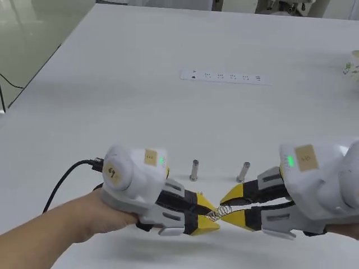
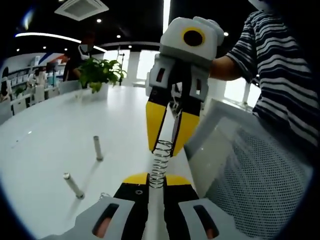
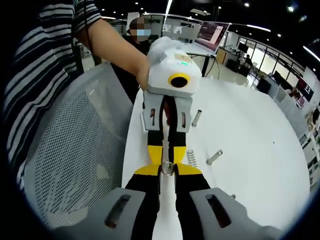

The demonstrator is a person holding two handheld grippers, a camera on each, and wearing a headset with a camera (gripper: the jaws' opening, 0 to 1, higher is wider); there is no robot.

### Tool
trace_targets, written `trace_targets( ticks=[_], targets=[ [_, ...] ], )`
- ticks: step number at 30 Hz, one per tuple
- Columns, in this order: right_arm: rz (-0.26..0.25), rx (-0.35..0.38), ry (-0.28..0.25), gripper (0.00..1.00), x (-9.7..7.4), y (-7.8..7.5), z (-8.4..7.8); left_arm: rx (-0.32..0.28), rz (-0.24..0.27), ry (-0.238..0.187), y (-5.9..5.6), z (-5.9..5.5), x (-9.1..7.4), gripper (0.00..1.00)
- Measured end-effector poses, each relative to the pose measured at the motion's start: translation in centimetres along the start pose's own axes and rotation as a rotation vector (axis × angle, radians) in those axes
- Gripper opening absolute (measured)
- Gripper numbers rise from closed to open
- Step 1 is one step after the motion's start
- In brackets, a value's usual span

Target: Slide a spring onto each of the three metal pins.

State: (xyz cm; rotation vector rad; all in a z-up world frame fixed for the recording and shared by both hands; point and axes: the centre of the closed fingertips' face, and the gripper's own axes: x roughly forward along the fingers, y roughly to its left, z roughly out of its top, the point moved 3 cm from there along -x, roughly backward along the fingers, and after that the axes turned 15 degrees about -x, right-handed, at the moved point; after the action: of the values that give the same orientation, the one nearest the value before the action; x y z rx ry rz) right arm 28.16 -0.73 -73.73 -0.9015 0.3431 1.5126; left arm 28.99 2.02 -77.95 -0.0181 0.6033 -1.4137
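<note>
My left gripper [image 1: 210, 216] and right gripper [image 1: 225, 208] face each other tip to tip just above the white table [image 1: 168, 112], near its front edge. A small metal spring [image 1: 222, 211] spans between them. In the left gripper view my own jaws [image 2: 156, 180] are shut on the spring's [image 2: 160, 162] near end. The right gripper [image 2: 168, 148] pinches its far end. The right gripper view has its tips [image 3: 167, 171] shut on the spring's round end [image 3: 167, 167]. Two metal pins [image 1: 194, 170] [image 1: 244, 171] stand upright just beyond the grippers. A loose spring [image 3: 190, 157] lies by one pin [image 3: 214, 157].
A white power strip [image 1: 221, 77] lies farther back on the table. A black cable [image 1: 67, 179] trails left from the left gripper. A mesh chair back [image 3: 75, 160] is close behind the table's front edge. A potted plant [image 2: 100, 72] stands at the table's end.
</note>
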Motion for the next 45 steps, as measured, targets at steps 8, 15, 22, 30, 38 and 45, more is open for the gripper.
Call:
trace_targets(
  ticks=[8,15,22,30,38,45],
  targets=[
    [-0.057,0.054,-0.072,0.07,-0.1,-0.9,1.0,-0.005,0.017,-0.035,0.0,0.7,-0.3,0.02],
    [-0.086,0.043,-0.09,0.07,0.2,-1.0,1.7,0.005,0.016,-0.035,-0.3,1.0,-0.1,0.02],
    [-0.092,0.03,-0.101,0.07,0.3,-0.8,1.9,0.01,0.022,-0.013,-0.5,0.9,-0.5,0.03],
    [-0.091,0.009,-0.106,0.07,0.3,-1.0,2.4,-0.004,0.038,-0.021,-0.4,1.0,-1.1,0.05],
    [-0.099,0.001,-0.103,0.07,0.4,-1.1,2.4,-0.017,0.066,-0.032,0.1,0.9,-1.4,0.11],
    [-0.112,0.003,-0.101,0.07,0.3,-1.3,2.1,-0.067,0.086,-0.061,0.3,0.8,-2.4,0.13]
  ],
)
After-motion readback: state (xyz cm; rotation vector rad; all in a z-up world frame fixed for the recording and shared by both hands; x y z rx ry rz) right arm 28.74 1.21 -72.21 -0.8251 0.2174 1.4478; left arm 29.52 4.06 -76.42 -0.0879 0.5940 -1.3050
